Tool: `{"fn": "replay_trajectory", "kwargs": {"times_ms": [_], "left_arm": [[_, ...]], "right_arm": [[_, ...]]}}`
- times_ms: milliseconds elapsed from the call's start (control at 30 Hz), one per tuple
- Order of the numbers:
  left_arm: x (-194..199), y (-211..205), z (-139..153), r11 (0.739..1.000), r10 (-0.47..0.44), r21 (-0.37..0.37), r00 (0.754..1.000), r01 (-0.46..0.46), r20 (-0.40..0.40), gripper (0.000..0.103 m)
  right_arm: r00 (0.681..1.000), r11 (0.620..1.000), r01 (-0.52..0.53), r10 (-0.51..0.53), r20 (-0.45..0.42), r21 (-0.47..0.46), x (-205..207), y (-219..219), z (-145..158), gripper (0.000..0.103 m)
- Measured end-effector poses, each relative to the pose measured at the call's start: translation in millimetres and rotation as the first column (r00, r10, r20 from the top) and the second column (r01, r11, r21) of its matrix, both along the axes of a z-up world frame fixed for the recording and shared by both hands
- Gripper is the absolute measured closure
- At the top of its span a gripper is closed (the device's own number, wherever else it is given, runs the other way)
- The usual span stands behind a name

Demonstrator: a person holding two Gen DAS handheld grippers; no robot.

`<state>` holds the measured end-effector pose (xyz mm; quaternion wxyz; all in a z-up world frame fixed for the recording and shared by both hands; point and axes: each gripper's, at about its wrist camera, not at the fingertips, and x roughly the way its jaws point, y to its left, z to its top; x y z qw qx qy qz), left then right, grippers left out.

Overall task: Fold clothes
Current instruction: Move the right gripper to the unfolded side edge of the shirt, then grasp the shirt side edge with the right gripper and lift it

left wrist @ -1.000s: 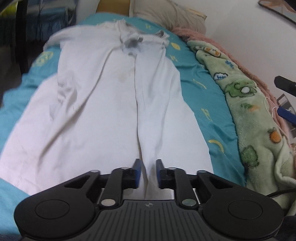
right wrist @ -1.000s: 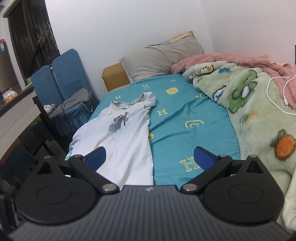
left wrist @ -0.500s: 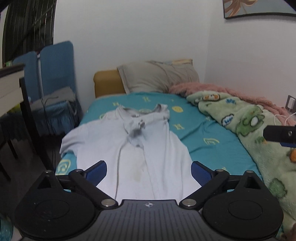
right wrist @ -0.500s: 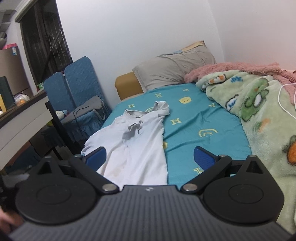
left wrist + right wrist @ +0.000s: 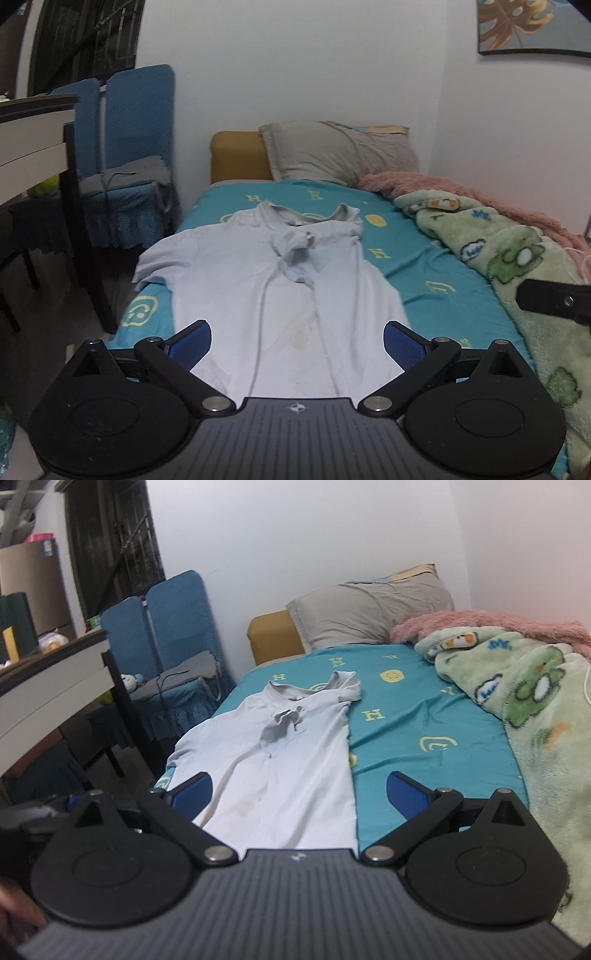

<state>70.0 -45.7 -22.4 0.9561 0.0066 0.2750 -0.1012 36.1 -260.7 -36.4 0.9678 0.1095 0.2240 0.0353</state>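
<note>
A pale white polo shirt [image 5: 280,295] lies flat on the teal bedsheet [image 5: 436,266], collar toward the pillow, with its right side folded in over the middle and the left sleeve spread out. My left gripper [image 5: 297,343] hovers above the shirt's lower part, open wide, with nothing between its blue pads [image 5: 192,339]. From the right wrist view the same shirt [image 5: 288,760] lies ahead and to the left. My right gripper [image 5: 300,794] is open over the shirt's right edge and holds nothing. A black part of the right gripper [image 5: 554,302] shows at the right of the left wrist view.
A grey pillow [image 5: 340,155] lies at the head of the bed. A green cartoon blanket [image 5: 524,280] and a pink one [image 5: 461,188] fill the right side. Blue chairs [image 5: 129,155] with clothes and a desk [image 5: 33,147] stand left of the bed.
The left gripper's jaws, nearly shut around a fold of the shirt's hem, have opened wide and let it go. That gripper has risen and tilted up. The right gripper has shifted sideways.
</note>
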Motion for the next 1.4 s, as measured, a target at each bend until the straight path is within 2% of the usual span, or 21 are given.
{"fn": "replay_trajectory", "kwargs": {"times_ms": [133,233,300,333,367,433,567,633,767,867,1000,1067,1133,1200,1233,1300,1333,1367,1400], "left_arm": [[6.7,17.0,-2.2,0.999,0.031,-0.015,0.999,-0.032,-0.034,0.002],[12.5,37.0,-0.5,0.998,0.044,-0.042,0.998,-0.046,-0.05,0.002],[18.0,54.5,1.5,0.997,0.072,-0.034,0.996,-0.074,-0.051,0.002],[20.5,63.0,2.5,0.996,0.083,-0.025,0.996,-0.084,-0.038,0.002],[23.2,72.4,3.0,0.995,0.099,-0.018,0.995,-0.099,-0.025,0.002],[30.2,92.8,0.4,0.99,0.136,-0.033,0.99,-0.137,-0.024,0.002],[51.7,126.7,-18.2,0.974,0.17,-0.131,0.98,-0.182,-0.099,0.002],[62.6,138.6,-28.2,0.968,0.18,-0.151,0.976,-0.198,-0.123,0.002],[76.5,164.3,-45.7,0.952,0.228,-0.173,0.962,-0.252,-0.148,0.002],[87.7,183.5,-58.1,0.931,0.263,-0.209,0.946,-0.3,-0.19,0.002],[91.3,198.6,-62.2,0.908,0.309,-0.238,0.934,-0.345,-0.178,0.003],[92.8,203.0,-64.2,0.899,0.326,-0.243,0.928,-0.363,-0.179,0.003],[94.5,206.3,-65.6,0.892,0.338,-0.25,0.923,-0.376,-0.183,0.003],[96.7,207.6,-66.1,0.888,0.338,-0.261,0.922,-0.379,-0.191,0.003],[97.6,207.3,-65.7,0.886,0.339,-0.264,0.921,-0.381,-0.192,0.003],[98.3,203.3,-63.6,0.888,0.334,-0.268,0.924,-0.375,-0.186,0.003],[96.5,199.5,-62.8,0.891,0.332,-0.265,0.927,-0.37,-0.177,0.003],[93.6,194.9,-62.1,0.895,0.329,-0.259,0.929,-0.363,-0.166,0.003],[91.8,191.1,-61.9,0.898,0.331,-0.25,0.931,-0.361,-0.156,0.003]], "right_arm": [[0.999,1.0,-0.005,0.004,-0.039,-0.018,20.4,8.8,-4.2,0.002],[0.997,0.995,-0.025,0.019,-0.072,-0.096,53.7,24.5,0.9,0.003],[0.99,0.992,-0.081,0.069,-0.124,-0.093,84.1,39.4,2.9,0.003],[0.983,0.989,-0.115,0.101,-0.151,-0.089,101.0,48.5,3.0,0.005],[0.977,0.983,-0.152,0.133,-0.167,-0.103,118.9,61.8,2.1,0.012],[0.96,0.965,-0.225,0.197,-0.198,-0.131,154.8,89.2,-0.1,0.02],[0.918,0.903,-0.374,0.328,-0.222,-0.211,226.2,161.5,-15.3,0.024],[0.892,0.862,-0.441,0.391,-0.225,-0.25,259.5,199.3,-27.9,0.029],[0.833,0.821,-0.536,0.476,-0.282,-0.196,321.0,262.5,-59.0,0.037],[0.791,0.774,-0.597,0.523,-0.316,-0.212,348.1,300.8,-82.1,0.038],[0.733,0.698,-0.671,0.575,-0.364,-0.249,371.3,340.9,-111.3,0.039],[0.727,0.682,-0.68,0.577,-0.373,-0.27,375.9,350.8,-122.8,0.048],[0.735,0.671,-0.673,0.557,-0.386,-0.311,380.0,358.2,-134.2,0.049],[0.748,0.66,-0.66,0.537,-0.389,-0.358,382.3,362.3,-142.7,0.055],[0.757,0.66,-0.651,0.534,-0.376,-0.375,382.4,362.6,-143.9,0.061],[0.779,0.682,-0.625,0.514,-0.358,-0.38,382.6,361.6,-144.9,0.074],[0.791,0.694,-0.61,0.503,-0.349,-0.382,382.3,360.8,-145.2,0.088],[0.801,0.705,-0.596,0.493,-0.339,-0.384,381.9,360.1,-145.2,0.093],[0.807,0.71,-0.589,0.49,-0.33,-0.385,381.2,359.4,-143.9,0.093]]}}
